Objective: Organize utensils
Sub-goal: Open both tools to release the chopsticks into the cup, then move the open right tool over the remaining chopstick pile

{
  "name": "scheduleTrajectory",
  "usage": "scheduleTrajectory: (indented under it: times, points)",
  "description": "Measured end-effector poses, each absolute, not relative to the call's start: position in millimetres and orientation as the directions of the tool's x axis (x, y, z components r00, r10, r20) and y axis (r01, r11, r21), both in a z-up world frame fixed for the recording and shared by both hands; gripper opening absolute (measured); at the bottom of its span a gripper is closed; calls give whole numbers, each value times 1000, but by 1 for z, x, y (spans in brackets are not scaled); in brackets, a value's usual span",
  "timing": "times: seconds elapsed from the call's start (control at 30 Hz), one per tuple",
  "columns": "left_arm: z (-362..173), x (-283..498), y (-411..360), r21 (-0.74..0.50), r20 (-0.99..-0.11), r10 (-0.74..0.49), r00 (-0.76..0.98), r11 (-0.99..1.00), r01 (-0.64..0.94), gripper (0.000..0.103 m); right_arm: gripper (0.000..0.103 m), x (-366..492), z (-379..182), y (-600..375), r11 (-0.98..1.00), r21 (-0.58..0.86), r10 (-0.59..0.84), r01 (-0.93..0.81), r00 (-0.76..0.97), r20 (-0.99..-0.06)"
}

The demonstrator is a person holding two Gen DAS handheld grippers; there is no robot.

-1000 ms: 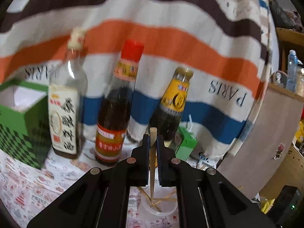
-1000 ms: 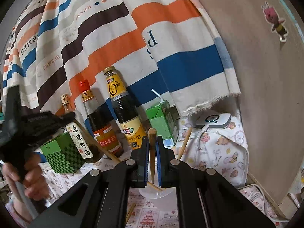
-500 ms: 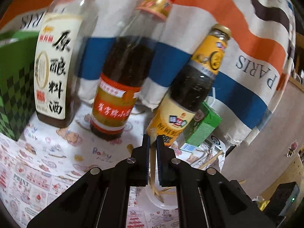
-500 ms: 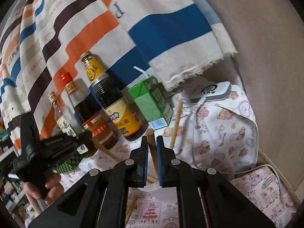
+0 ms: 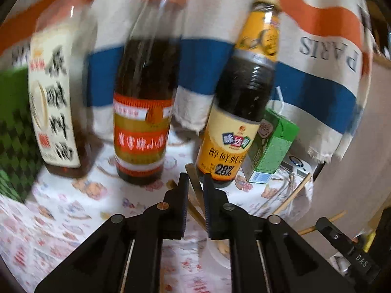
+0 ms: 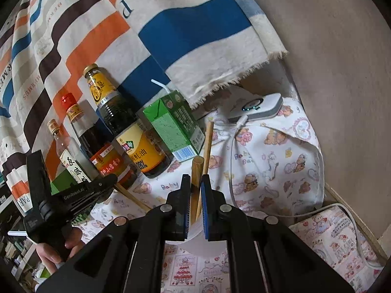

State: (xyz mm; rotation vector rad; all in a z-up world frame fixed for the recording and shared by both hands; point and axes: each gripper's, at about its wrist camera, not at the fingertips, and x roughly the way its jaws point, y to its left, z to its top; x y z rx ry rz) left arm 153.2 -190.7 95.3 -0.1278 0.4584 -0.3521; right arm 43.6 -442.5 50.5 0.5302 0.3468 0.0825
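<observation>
In the left wrist view my left gripper (image 5: 195,176) hangs low over a clear plastic cup (image 5: 220,254). Its jaws are opening, and a wooden chopstick (image 5: 191,171) leans loose in the gap between them, its lower end toward the cup. More chopsticks (image 5: 293,195) stick out of the cup to the right. In the right wrist view my right gripper (image 6: 195,177) is shut on another chopstick (image 6: 197,164), held upright over the same cup (image 6: 195,240). A further chopstick (image 6: 207,141) stands just behind it. The left gripper (image 6: 107,183) shows at the left, held by a hand (image 6: 55,251).
Three sauce bottles (image 6: 136,144) stand in a row behind the cup, with a green drink carton (image 6: 173,127) beside them and a green chequered box (image 5: 14,146) at the far left. A white device (image 6: 259,107) with a cable lies on the printed cloth. A striped cloth hangs behind; a board wall (image 6: 342,97) closes the right.
Both grippers have come down toward the cup, so the bottles loom larger. The left jaws have parted and their chopstick has tipped from upright to leaning. The right grip is unchanged.
</observation>
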Motion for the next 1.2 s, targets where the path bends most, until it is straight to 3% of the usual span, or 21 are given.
scheduleTrajectory:
  times: [0.03,0.1,0.17,0.27,0.3,0.4,0.57,0.73,1.03,1.2]
  points:
    - [98,149,-191,-187,-393,-366,844,930,316,29,12,47,48,-441,865,501,174,20,925,-339]
    - [105,139,-192,-158,-365,-343,866,939,305,49,39,55,43,-436,872,489,207,16,894,-398]
    - [111,134,-191,-131,-351,-319,880,948,291,51,53,59,40,-430,878,478,221,9,878,-424]
    - [118,125,-184,-102,-341,-301,891,954,283,54,60,60,39,-420,896,444,211,7,873,-439]
    - [119,121,-182,-92,-332,-287,899,958,272,61,64,59,39,-417,899,438,211,6,871,-443]
    - [123,106,-163,-99,-309,-279,909,960,261,76,68,58,39,-409,902,431,236,-22,861,-450]
    - [120,74,-125,-110,-324,-257,911,966,233,78,73,53,41,-390,896,441,265,-56,864,-429]
    - [107,38,-93,-99,-324,-260,910,965,241,96,73,47,39,-362,889,446,314,-103,846,-431]
    - [61,22,-41,-138,-358,-181,916,980,140,101,76,47,29,-334,923,370,287,-111,839,-462]
    - [32,28,-34,-100,-388,-122,914,991,90,102,80,54,18,-346,891,444,327,-97,816,-478]
